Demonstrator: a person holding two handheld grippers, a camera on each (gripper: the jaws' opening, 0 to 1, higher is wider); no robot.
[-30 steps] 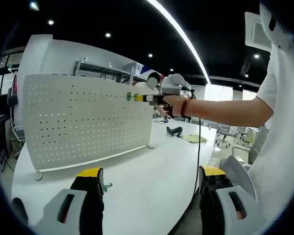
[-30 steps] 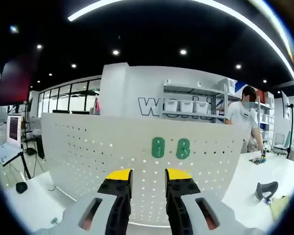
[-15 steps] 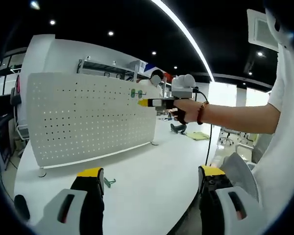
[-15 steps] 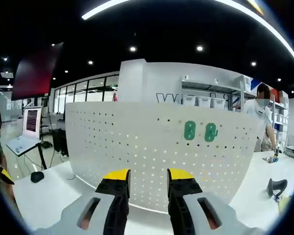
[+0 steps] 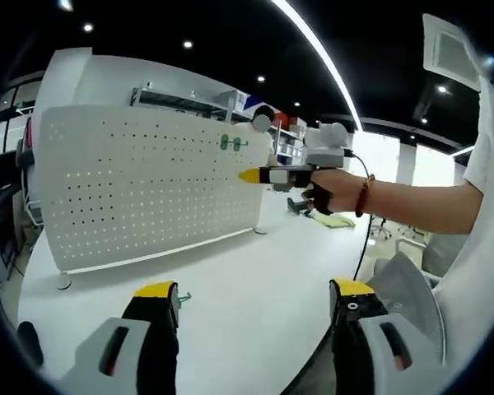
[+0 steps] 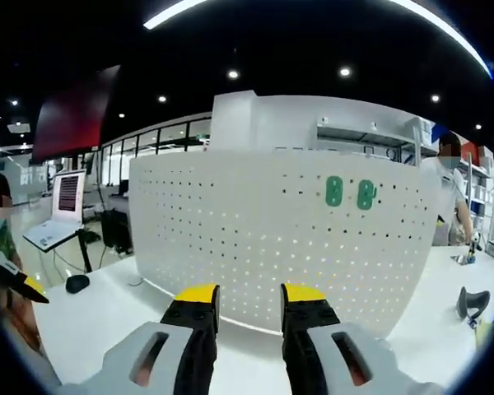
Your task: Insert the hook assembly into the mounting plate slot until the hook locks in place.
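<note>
A: In the left gripper view, how do the tongs stand?

B: The left gripper (image 5: 251,300) rises from the bottom of the frame with its yellow-tipped jaws spread wide and nothing between them. Just beside the left jaw tip, a small green hook (image 5: 182,298) lies on the white table (image 5: 255,263).

A: And the other tongs?

B: The right gripper (image 5: 249,175) comes in from the right, centre of the frame, held in a hand (image 5: 325,188) with a bracelet at the wrist. Its tip points at the white pegboard (image 5: 140,189), near but apart from it. I cannot tell its jaw gap from here.

A: Where are the hooks on the board?

B: Two green hooks (image 5: 226,142) sit near the board's upper right corner.

A: Now the right gripper view?

B: Its own jaws (image 6: 249,294) rise at bottom centre, a narrow gap between them, gripping nothing. The pegboard (image 6: 255,247) fills the middle, the two green hooks (image 6: 349,192) upper right of centre. A laptop (image 6: 62,206) stands at the left, a mouse (image 6: 76,283) below it.
</note>
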